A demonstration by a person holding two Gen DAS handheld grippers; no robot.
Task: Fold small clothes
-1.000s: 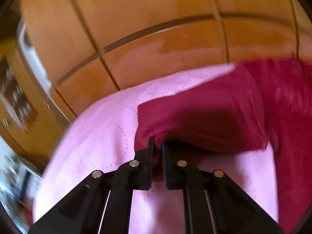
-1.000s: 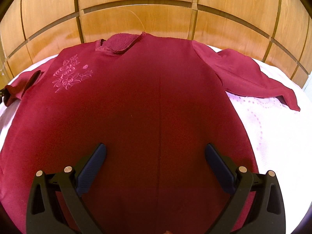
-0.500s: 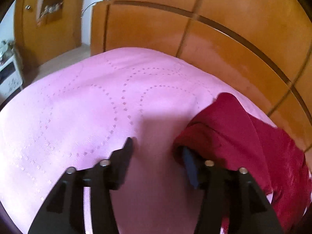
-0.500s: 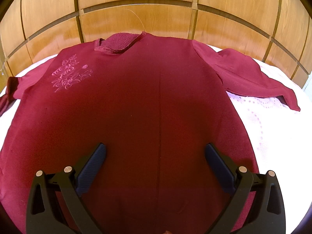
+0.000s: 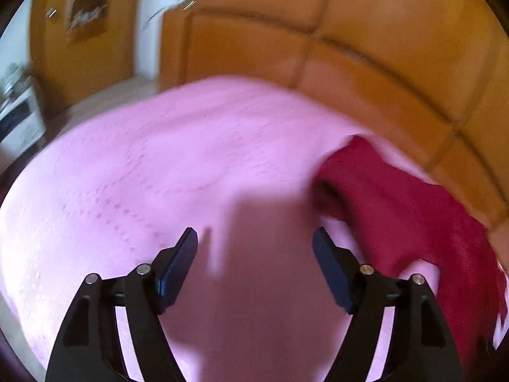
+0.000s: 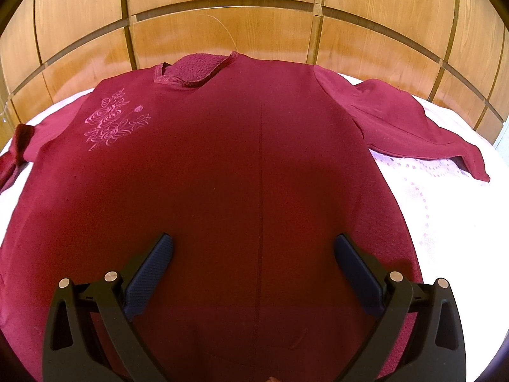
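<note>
A dark red long-sleeved top (image 6: 241, 165) with pink flower embroidery lies flat, front up, on a pink bedspread (image 6: 445, 210), both sleeves spread outward. My right gripper (image 6: 254, 248) hovers open over its lower middle, nothing between the fingers. In the left wrist view the top's sleeve (image 5: 400, 203) lies on the pink bedspread (image 5: 152, 172), right of my left gripper (image 5: 254, 238). That gripper's jaws are opening and nothing is between them; the sleeve cuff lies just beyond the right finger.
A wooden panelled headboard (image 6: 222, 31) runs behind the bed. The left wrist view shows the same wooden headboard (image 5: 366, 51) at the right, plus a wooden cabinet (image 5: 86, 25) and a white unit (image 5: 19, 117) beyond the bed's left edge.
My left gripper let go of the sleeve cuff, opened and moved left, away from it. The sleeve now lies stretched out to the side. The right gripper stayed still.
</note>
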